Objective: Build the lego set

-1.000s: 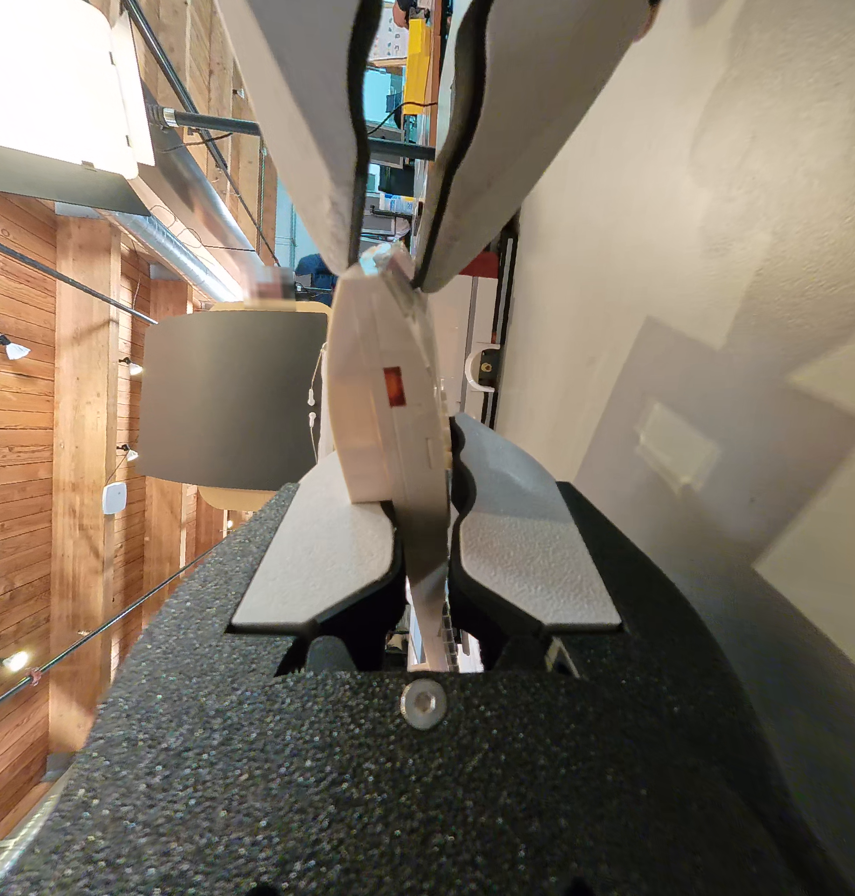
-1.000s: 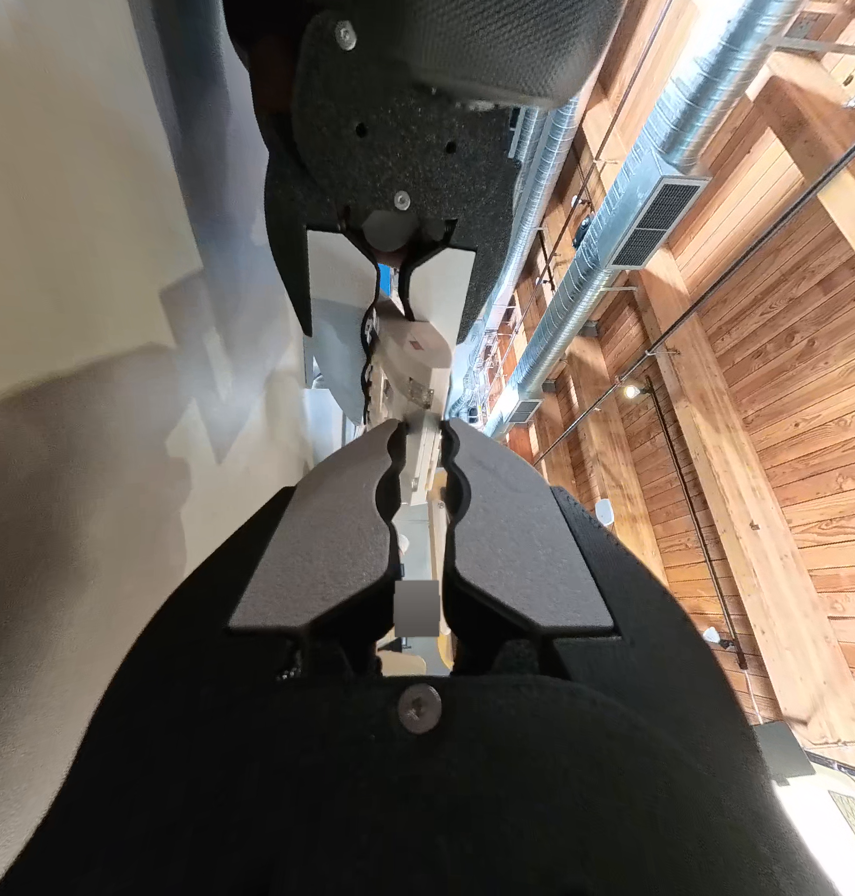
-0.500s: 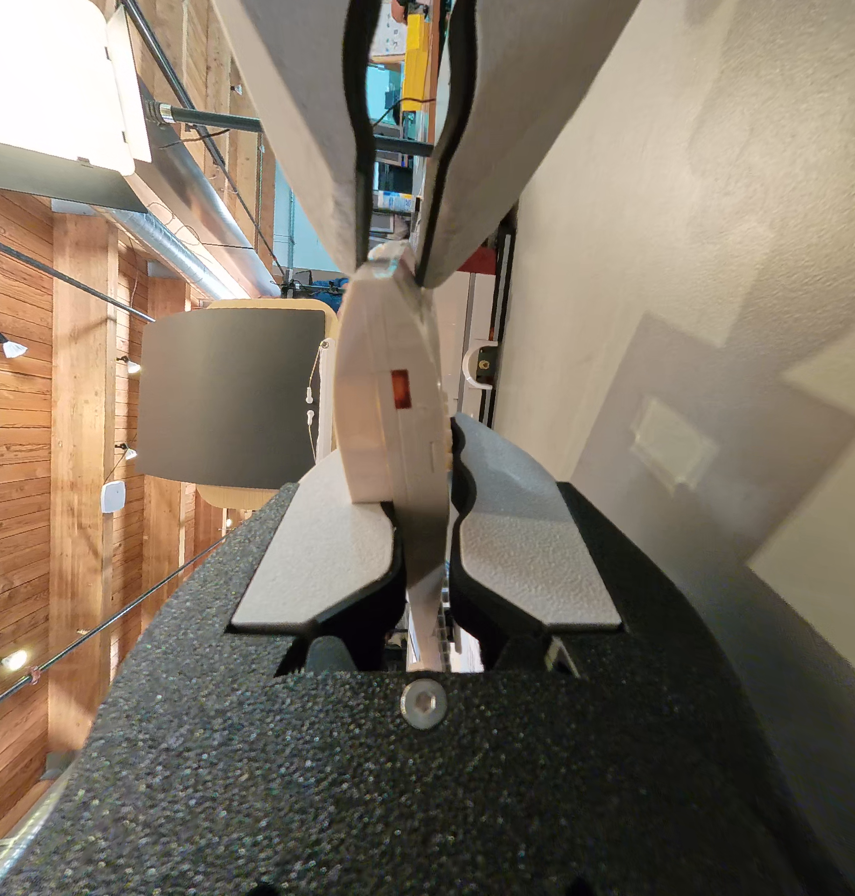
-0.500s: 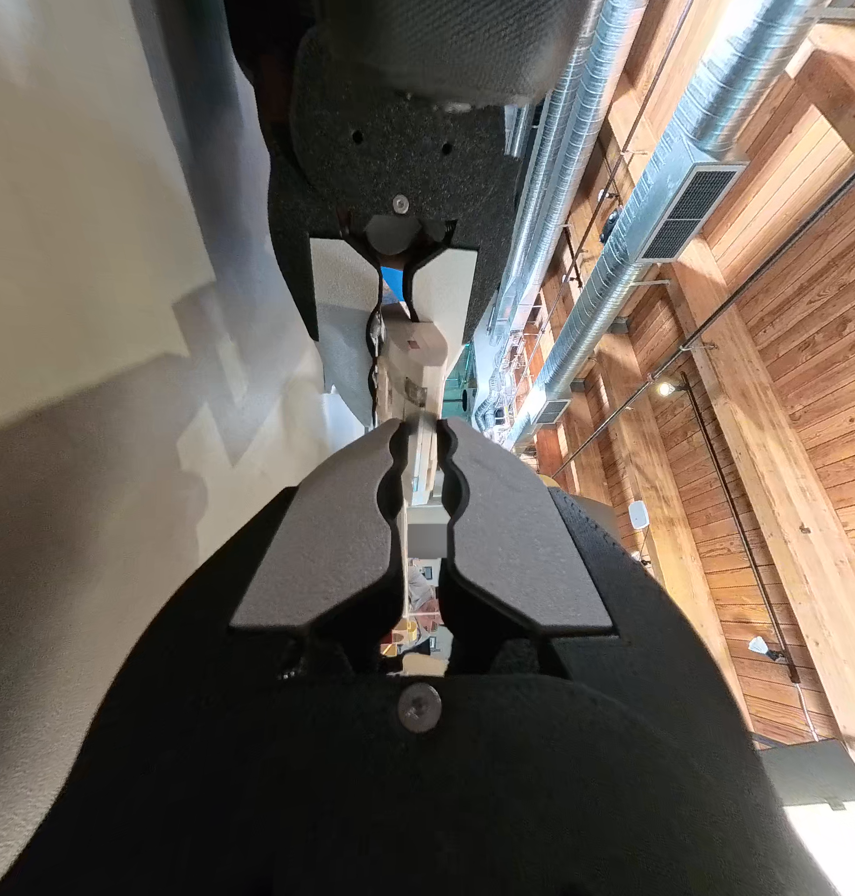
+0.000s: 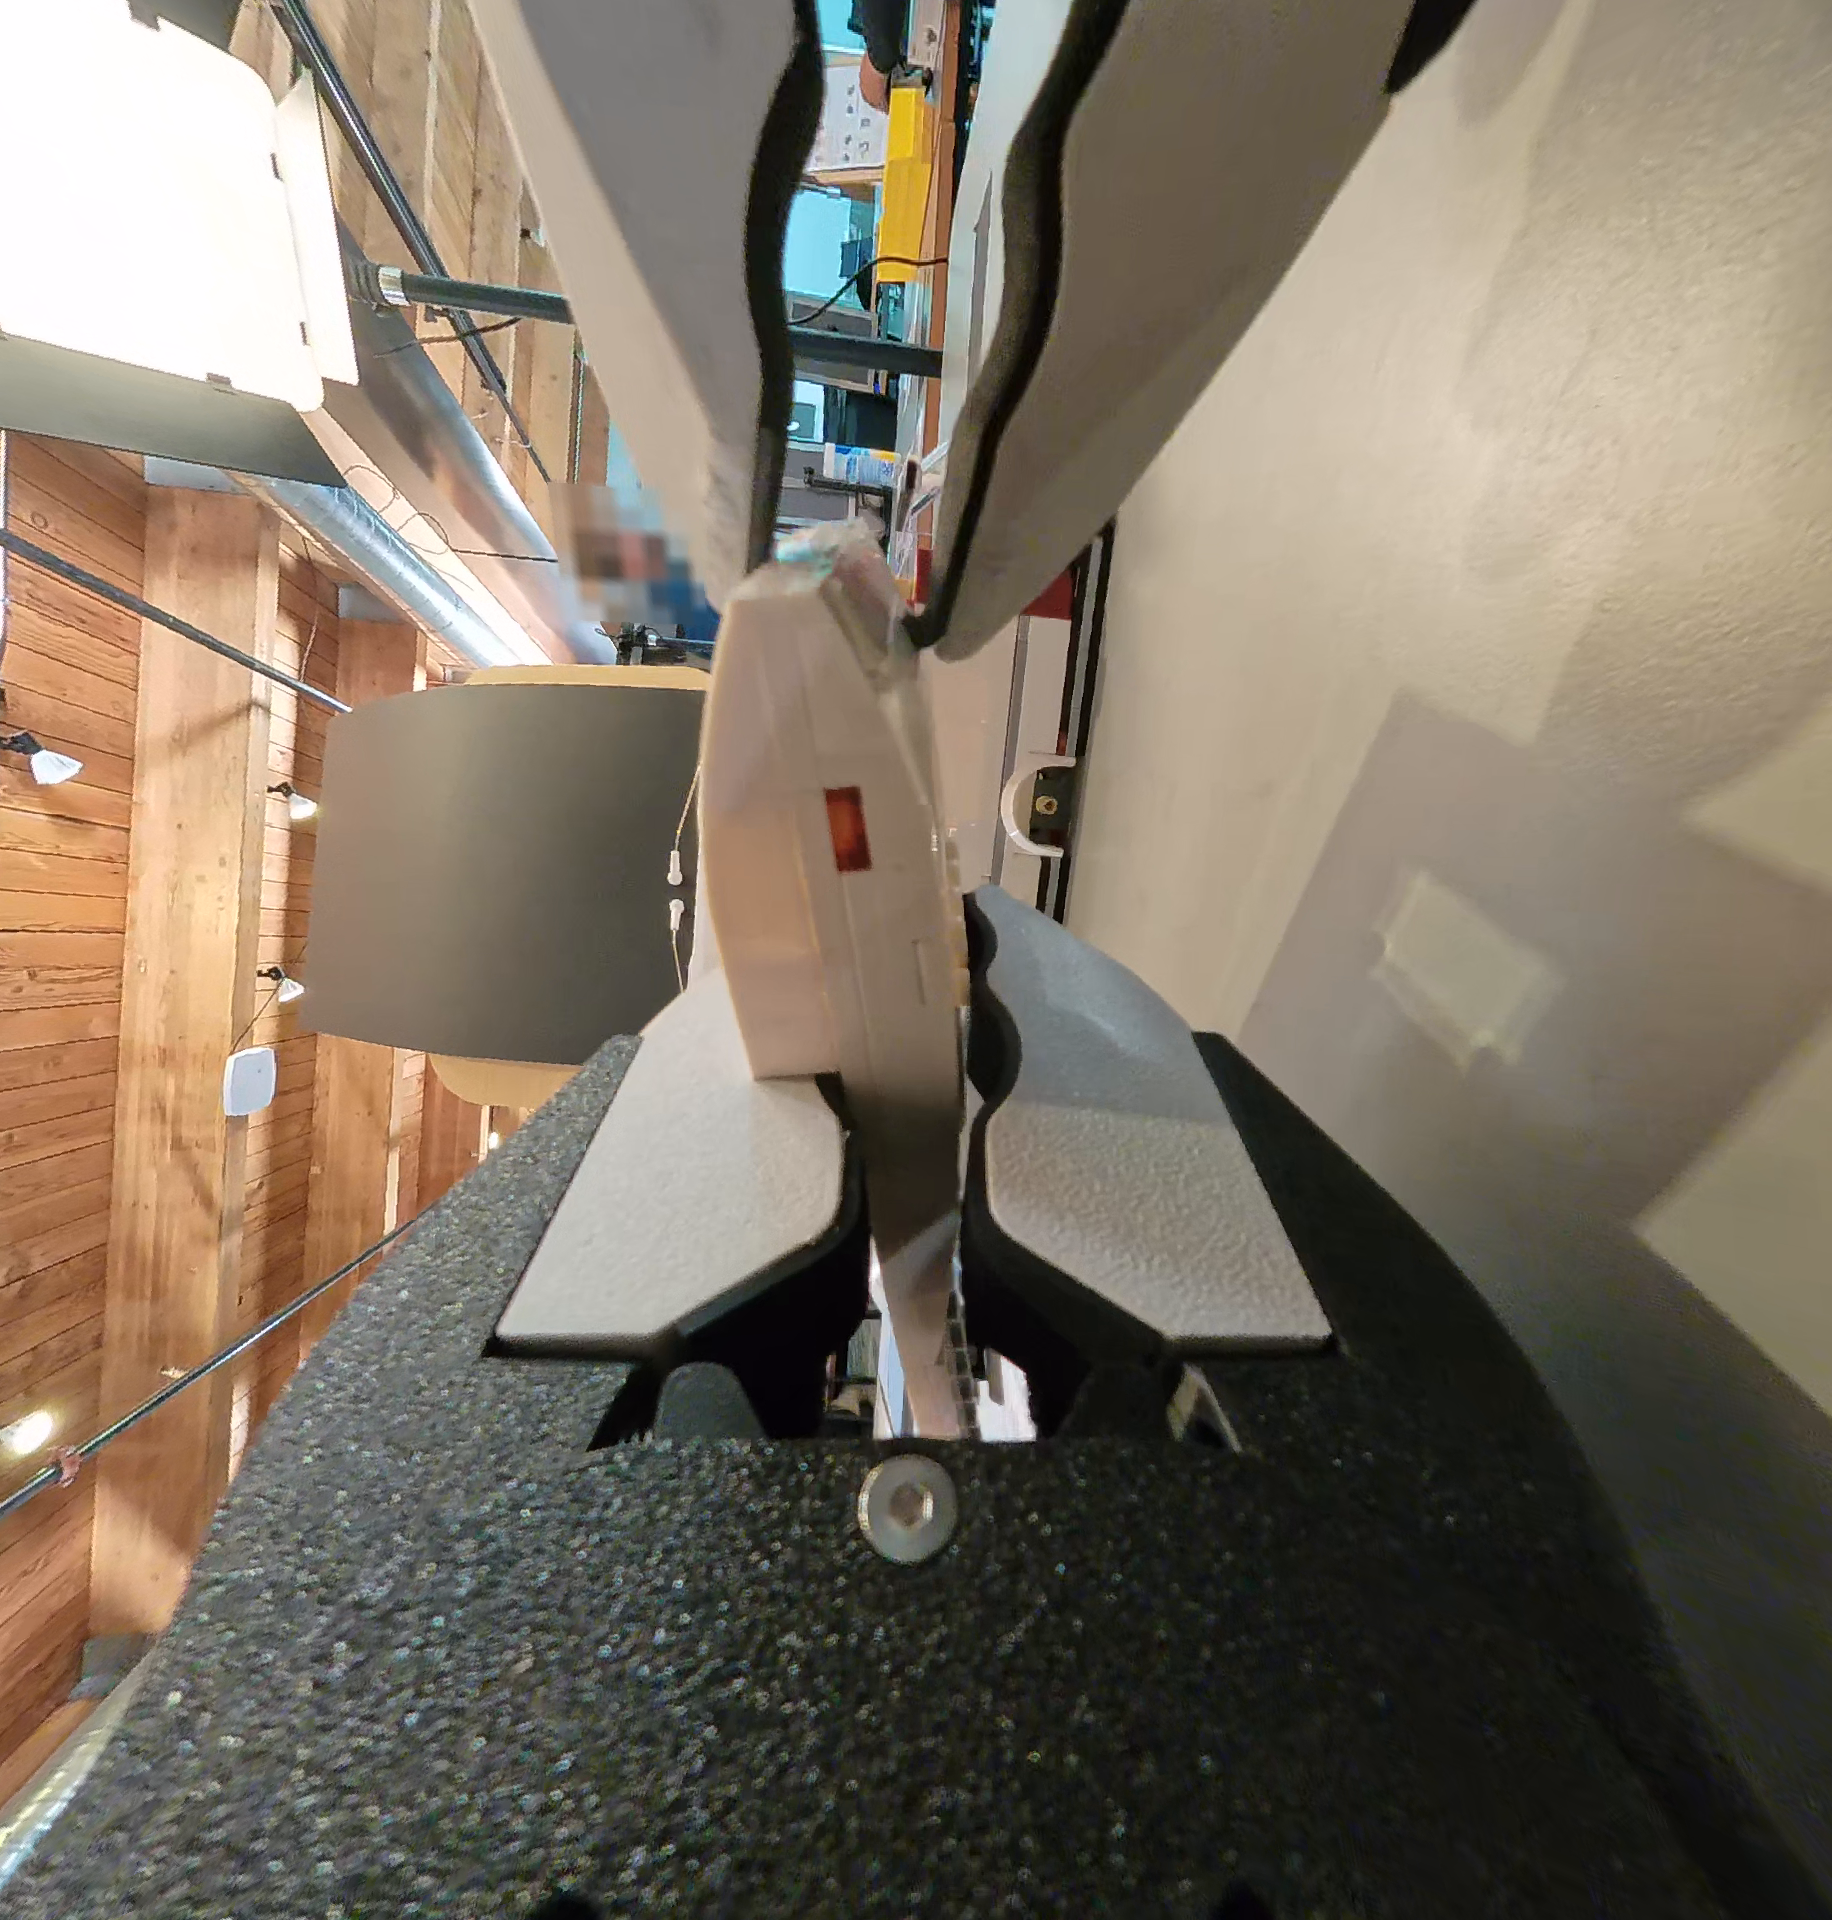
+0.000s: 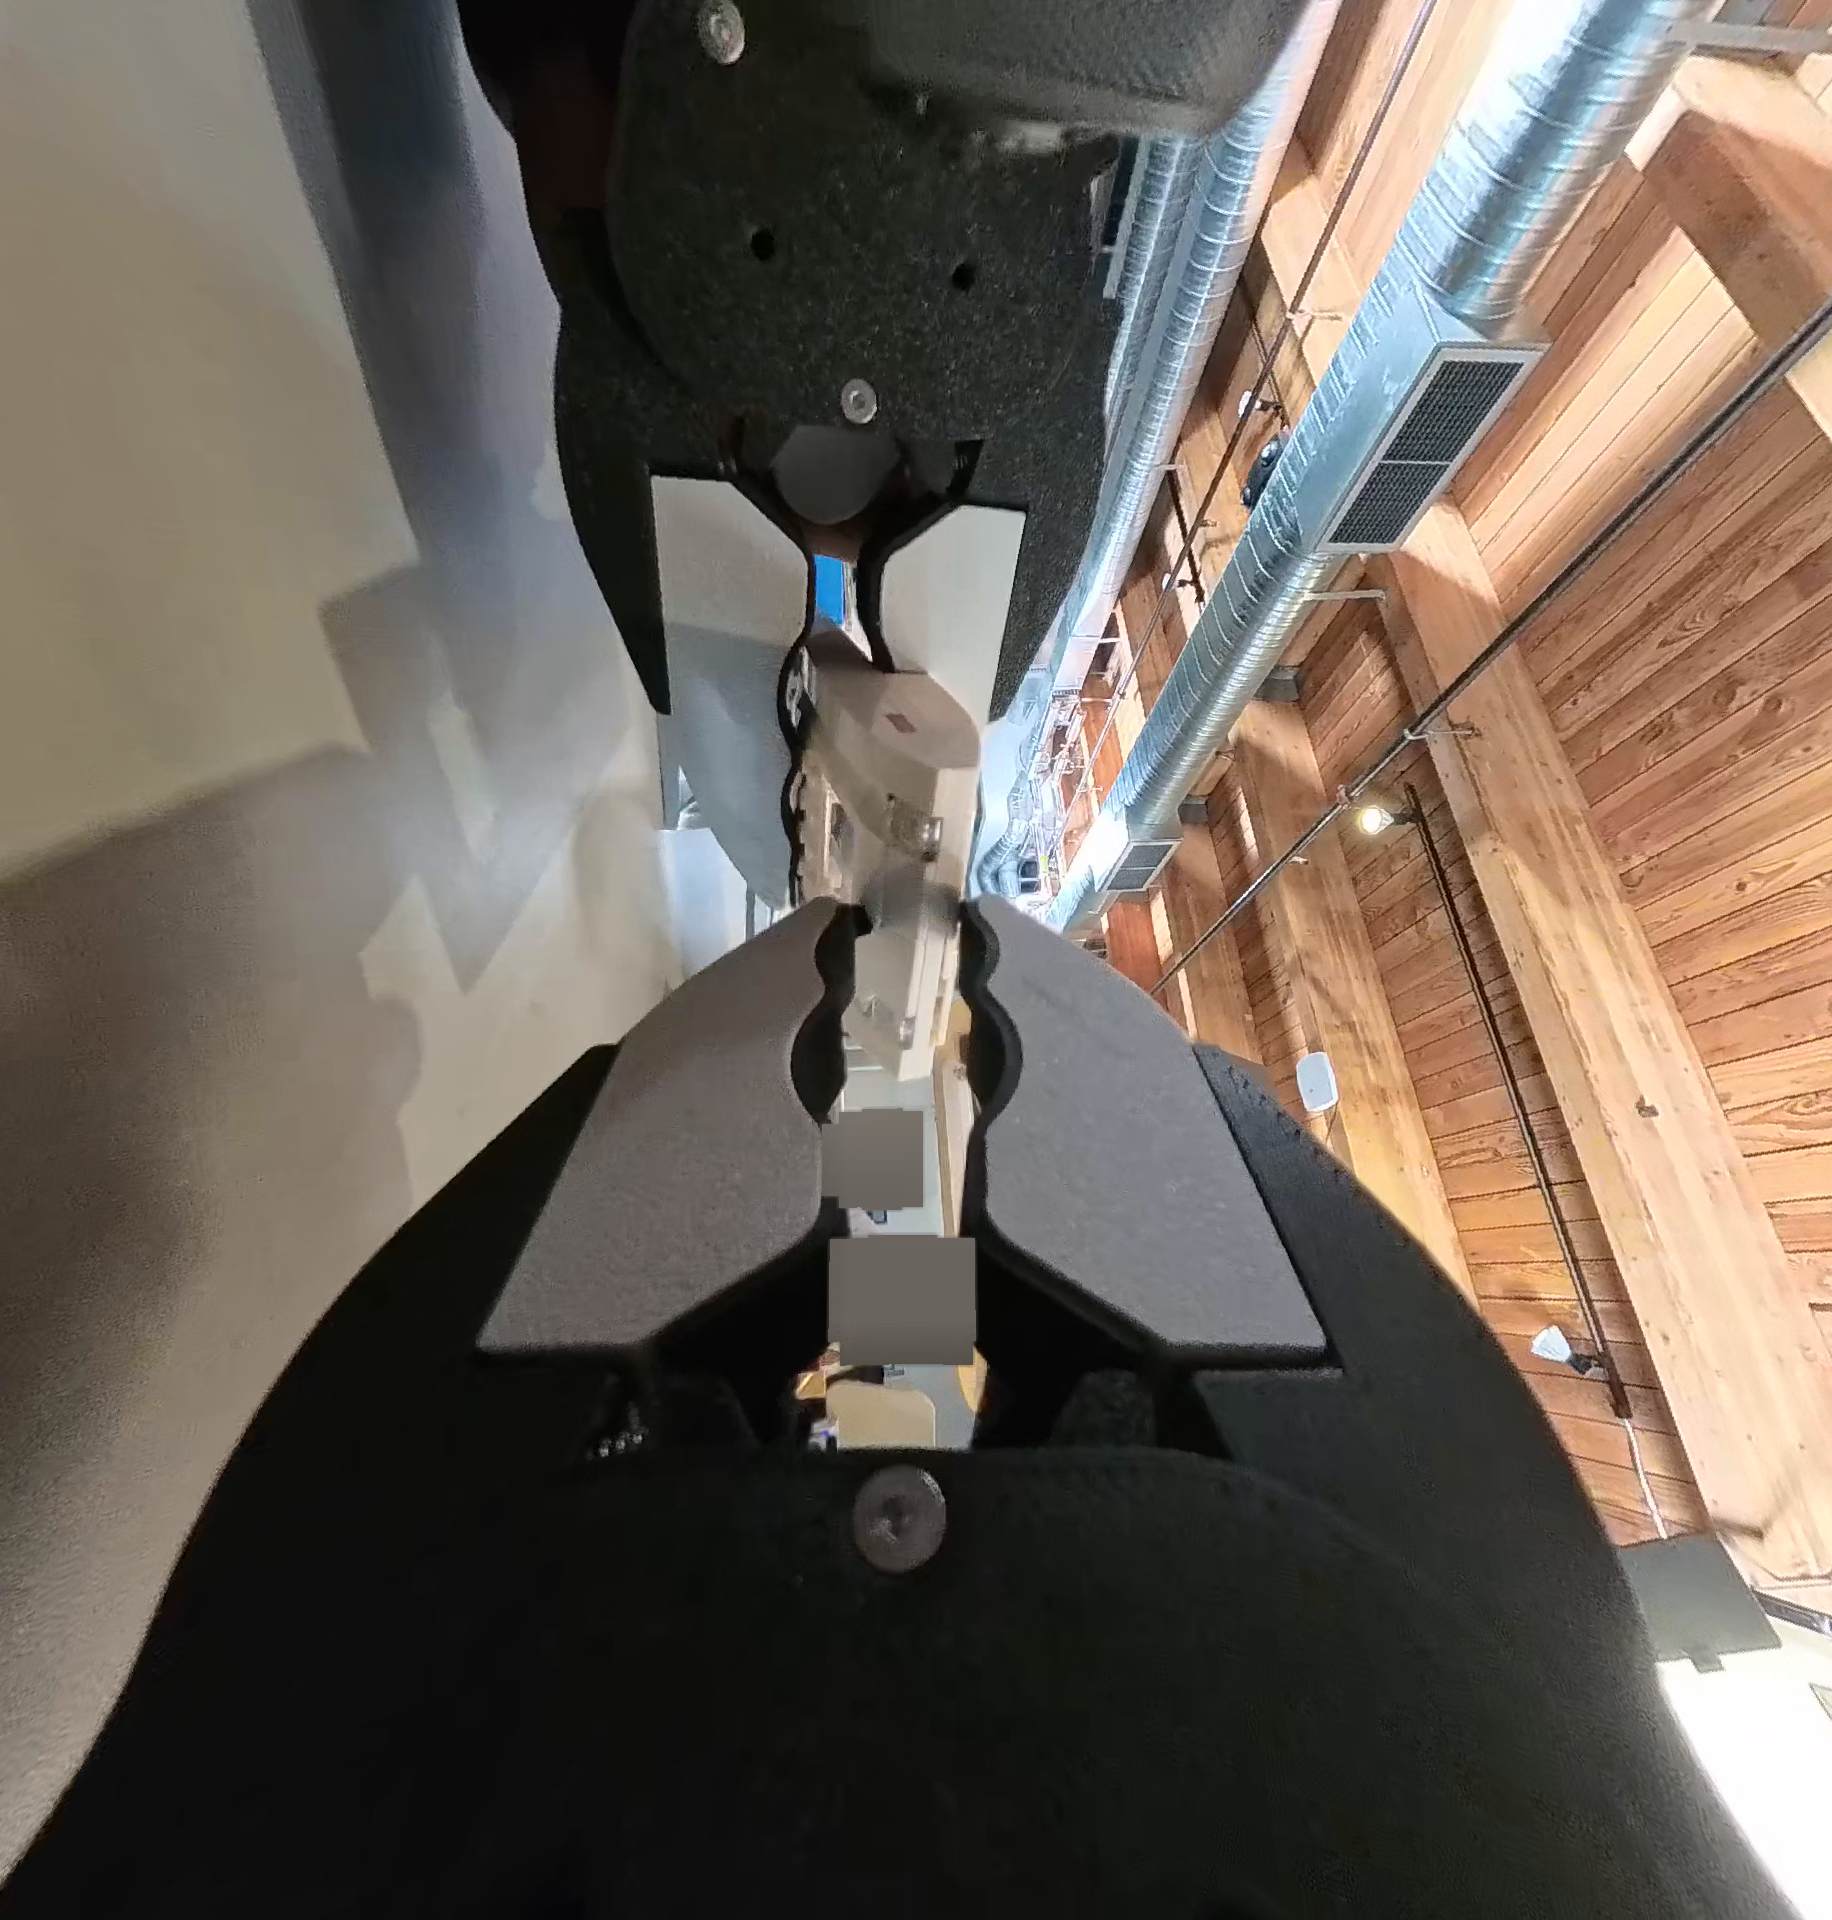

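A white plastic device with a small orange window is held up in the air between my two grippers, which face each other. My left gripper is shut on its near end, and the pads press both sides. It also shows in the right wrist view, still clamped on the device. My right gripper is open. Its fingers stand on either side of the device's far end, where a small clear tab sticks out. In the left wrist view the right gripper shows at the top with its jaws apart.
A pale wall runs along one side. Wooden plank walls with metal air ducts and rods lie on the other. A dark curved panel and a bright light panel sit behind the device. There is about 6 cm between the tips of the two grippers.
My right gripper's jaws have widened. They were pinched on the device's clear tab and now stand apart around that end. The left gripper's grasp has not changed.
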A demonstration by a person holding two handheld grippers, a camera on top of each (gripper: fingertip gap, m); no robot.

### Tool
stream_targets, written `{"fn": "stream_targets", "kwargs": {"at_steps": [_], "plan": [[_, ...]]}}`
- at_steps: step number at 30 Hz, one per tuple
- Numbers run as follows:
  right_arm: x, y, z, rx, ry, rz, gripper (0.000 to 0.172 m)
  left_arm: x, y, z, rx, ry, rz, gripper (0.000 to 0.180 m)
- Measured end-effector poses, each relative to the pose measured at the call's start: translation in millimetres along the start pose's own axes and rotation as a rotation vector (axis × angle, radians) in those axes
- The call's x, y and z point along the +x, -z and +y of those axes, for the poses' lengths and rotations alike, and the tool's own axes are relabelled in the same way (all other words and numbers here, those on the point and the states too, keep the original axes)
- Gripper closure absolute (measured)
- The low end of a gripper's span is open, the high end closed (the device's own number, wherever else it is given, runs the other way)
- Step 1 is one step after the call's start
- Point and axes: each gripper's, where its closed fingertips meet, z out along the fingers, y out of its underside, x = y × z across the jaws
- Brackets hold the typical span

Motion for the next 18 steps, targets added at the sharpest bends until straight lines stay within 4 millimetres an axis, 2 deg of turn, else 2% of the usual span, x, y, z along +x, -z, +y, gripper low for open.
{"fn": "stream_targets", "kwargs": {"at_steps": [18], "plan": [[-1.3,0.6,0.8,-0.021,-0.027,-0.048,0.158,0.1,-2.2,2.3,-0.017,-0.006,-0.003,0.165]]}}
